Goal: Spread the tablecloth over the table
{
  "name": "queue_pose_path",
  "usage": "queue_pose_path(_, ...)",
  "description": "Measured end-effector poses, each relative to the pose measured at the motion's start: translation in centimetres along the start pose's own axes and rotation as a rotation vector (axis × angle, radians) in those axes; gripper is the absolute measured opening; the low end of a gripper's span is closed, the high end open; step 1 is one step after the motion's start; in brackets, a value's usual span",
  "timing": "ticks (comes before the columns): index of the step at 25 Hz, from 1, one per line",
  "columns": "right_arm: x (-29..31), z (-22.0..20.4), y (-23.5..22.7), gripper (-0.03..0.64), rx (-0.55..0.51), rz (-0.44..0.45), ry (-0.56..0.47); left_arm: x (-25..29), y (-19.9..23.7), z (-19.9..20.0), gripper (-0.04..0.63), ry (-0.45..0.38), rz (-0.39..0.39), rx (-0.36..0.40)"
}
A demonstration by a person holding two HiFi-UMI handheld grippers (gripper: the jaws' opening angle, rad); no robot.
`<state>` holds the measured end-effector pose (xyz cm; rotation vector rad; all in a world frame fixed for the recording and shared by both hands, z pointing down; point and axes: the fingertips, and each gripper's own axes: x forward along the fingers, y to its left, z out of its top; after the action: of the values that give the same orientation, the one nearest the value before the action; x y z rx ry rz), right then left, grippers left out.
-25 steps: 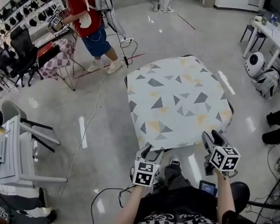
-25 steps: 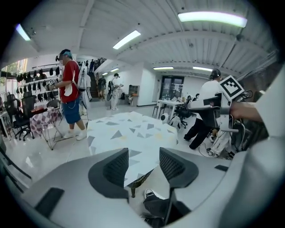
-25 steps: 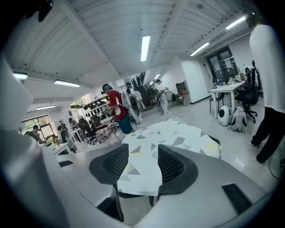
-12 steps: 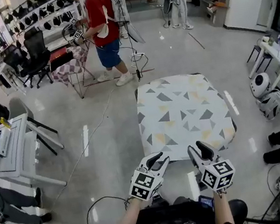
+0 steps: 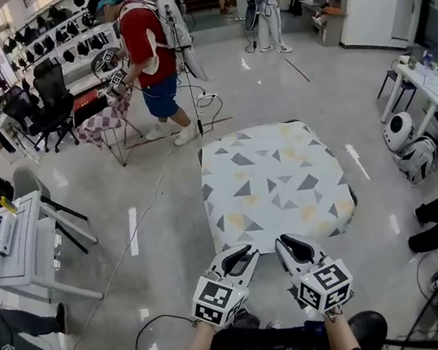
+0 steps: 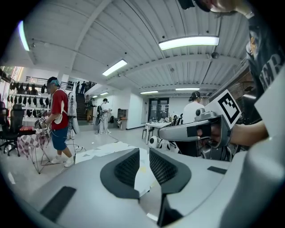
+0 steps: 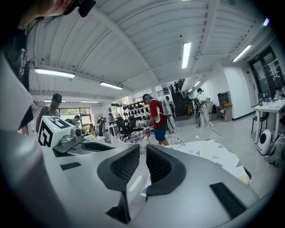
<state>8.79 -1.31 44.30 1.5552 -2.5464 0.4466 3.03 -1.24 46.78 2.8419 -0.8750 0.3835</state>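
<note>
A white tablecloth point(image 5: 274, 186) with grey and yellow triangles lies spread flat over the table, its edges hanging down all round. Both grippers hover side by side in front of the table's near edge, off the cloth. My left gripper point(image 5: 244, 253) holds nothing; its jaws have just been closing and a narrow gap is left between the pads point(image 6: 129, 167). My right gripper point(image 5: 286, 243) also holds nothing, its jaws have closed to a slim gap too. The tablecloth point(image 7: 213, 156) stretches away beyond the right gripper point(image 7: 142, 164).
A person in a red shirt point(image 5: 146, 50) stands at a small checkered table point(image 5: 99, 119) at the far left. A white desk point(image 5: 14, 235) is on the left, and a white robot point(image 5: 402, 133) with another table point(image 5: 435, 82) on the right. Cables point(image 5: 136, 199) trail over the floor.
Both grippers have lifted off the cloth's near edge and drawn back toward me, closer together. Their jaws have narrowed from wide open to a slim gap. The cloth stays flat.
</note>
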Motion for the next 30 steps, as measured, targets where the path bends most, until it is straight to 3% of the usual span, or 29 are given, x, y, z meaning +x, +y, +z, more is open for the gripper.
queue_pose_path(6,-3.2,-0.2,-0.4,0.015,-0.02,0.016,-0.025,0.2,-3.2,0.9,0.06,-0.016,0.007,0.027)
queue_pose_path(18,-7.7,-1.5,0.6,0.015,-0.038,0.064,-0.028,-0.6,-8.6,0.5,0.031,-0.006,-0.02,0.034)
queue_pose_path(30,-10.6,-3.2,0.9,0.014,-0.041,0.06,-0.007,-1.2,-12.4,-0.4,0.031,0.002,-0.057,0.039)
